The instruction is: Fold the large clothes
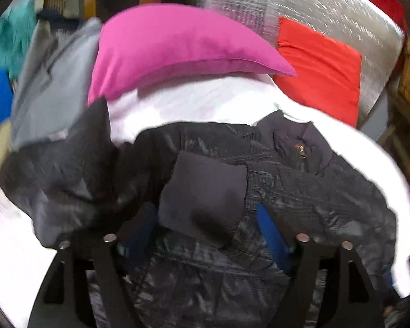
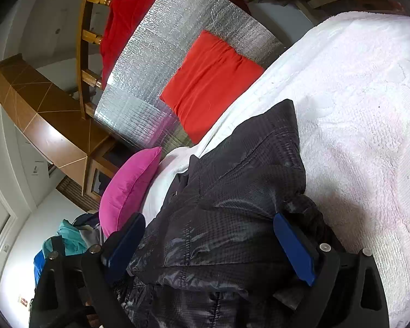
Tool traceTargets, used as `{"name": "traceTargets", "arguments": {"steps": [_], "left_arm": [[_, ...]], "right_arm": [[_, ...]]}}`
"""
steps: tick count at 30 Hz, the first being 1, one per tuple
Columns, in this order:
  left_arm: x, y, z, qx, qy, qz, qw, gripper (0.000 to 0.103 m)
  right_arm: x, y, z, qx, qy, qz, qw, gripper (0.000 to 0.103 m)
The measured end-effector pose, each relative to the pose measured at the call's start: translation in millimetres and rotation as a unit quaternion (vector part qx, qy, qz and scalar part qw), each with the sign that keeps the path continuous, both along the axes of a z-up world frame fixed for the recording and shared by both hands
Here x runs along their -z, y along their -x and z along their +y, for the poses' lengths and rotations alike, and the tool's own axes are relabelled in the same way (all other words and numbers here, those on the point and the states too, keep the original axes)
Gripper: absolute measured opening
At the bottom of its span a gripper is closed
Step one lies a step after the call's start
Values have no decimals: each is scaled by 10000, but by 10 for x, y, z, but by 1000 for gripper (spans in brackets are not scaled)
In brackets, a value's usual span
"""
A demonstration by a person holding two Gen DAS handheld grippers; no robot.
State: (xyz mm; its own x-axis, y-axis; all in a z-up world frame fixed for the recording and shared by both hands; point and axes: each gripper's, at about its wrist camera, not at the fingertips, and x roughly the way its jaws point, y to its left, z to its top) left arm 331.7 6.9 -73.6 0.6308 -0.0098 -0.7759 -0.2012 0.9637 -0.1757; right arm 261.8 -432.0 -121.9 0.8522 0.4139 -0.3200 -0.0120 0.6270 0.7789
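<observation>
Both grippers hover low over the dark jacket (image 2: 232, 191): our left gripper (image 1: 205, 235) has its blue pads apart with jacket fabric between them, though the blurred view leaves us unable to say whether they press on it, and our right gripper (image 2: 210, 246) stands wide apart with cloth bunched between its pads (image 2: 295, 248), neither pad visibly pinching. That jacket lies spread and rumpled across the white bedspread (image 2: 355, 109), its zipped collar (image 1: 303, 147) towards the pillows and one corner peaked up in the right wrist view. We judge it light, thin and shiny, so it will likely slide on itself, trap air and spring back out of a crease; seams, the collar edge or the hem should give firmer purchase than the slick panels, and a pinch of two layers near a corner ought to hold best. Beyond it a pink pillow (image 1: 172, 46) leans on the bedding, an orange cushion (image 2: 210, 82) rests against a silver foil sheet (image 2: 164, 49), and a grey garment (image 1: 52, 82) lies at the left. We see no baskets or bins holding clothes here, only a loose heap of teal and blue fabric (image 2: 65, 240) past the bed
</observation>
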Motion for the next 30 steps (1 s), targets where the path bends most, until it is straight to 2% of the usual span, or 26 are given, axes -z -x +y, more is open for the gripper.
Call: {"name": "traceTargets", "arguments": {"steps": [3, 9, 10, 11, 12, 13, 15, 17, 19, 20, 23, 24, 26, 28, 29, 30], "left_arm": [[123, -12, 3, -44, 474, 200, 9987, 82], [383, -236, 2, -185, 691, 588, 9957, 82], [400, -255, 10, -214, 737, 618, 9951, 79], [414, -286, 17, -234, 826, 571, 9947, 55], [405, -312, 5, -221, 874, 549, 9944, 35], [393, -338, -5, -254, 752, 636, 9948, 4], [295, -292, 8, -295, 708, 415, 9962, 3], [124, -112, 2, -233, 504, -61, 9984, 3], [114, 50, 3, -306, 267, -252, 9989, 0], [170, 66, 17, -338, 197, -228, 9990, 0], [602, 35, 194, -671, 103, 361, 9970, 0], [697, 47, 262, -718, 171, 395, 9965, 0], [654, 70, 250, -559, 118, 279, 9980, 1], [545, 81, 249, -406, 397, 214, 9982, 1], [464, 88, 260, -355, 643, 138, 9972, 5], [410, 100, 295, -339, 785, 83, 9963, 16]], "right_arm": [[5, 0, 2, -1, 6, 3, 10000, 96], [-2, -1, -5, 4, 27, 0, 10000, 96], [-6, -3, -6, 4, 31, -1, 10000, 96], [-8, -3, -10, 5, 32, -1, 10000, 96], [-6, -2, -11, 4, 31, -4, 10000, 96], [-5, -1, -11, 7, 34, -1, 10000, 96], [-7, 4, -21, 4, 18, -2, 10000, 96], [-13, 6, -24, -14, 21, 9, 10000, 96], [-13, 12, -27, -19, 16, 22, 10000, 96], [-11, 7, -31, -27, 12, 27, 10000, 97], [-14, 11, -64, -83, -77, 33, 9999, 97], [-20, 16, -83, -91, -135, 81, 9998, 97], [-79, 29, -118, -101, -233, 221, 9994, 97], [-123, 55, -140, -116, -296, 209, 9993, 99], [-141, 85, -149, -77, -310, 185, 9993, 99], [-141, 102, -139, -69, -285, 176, 9994, 100]]}}
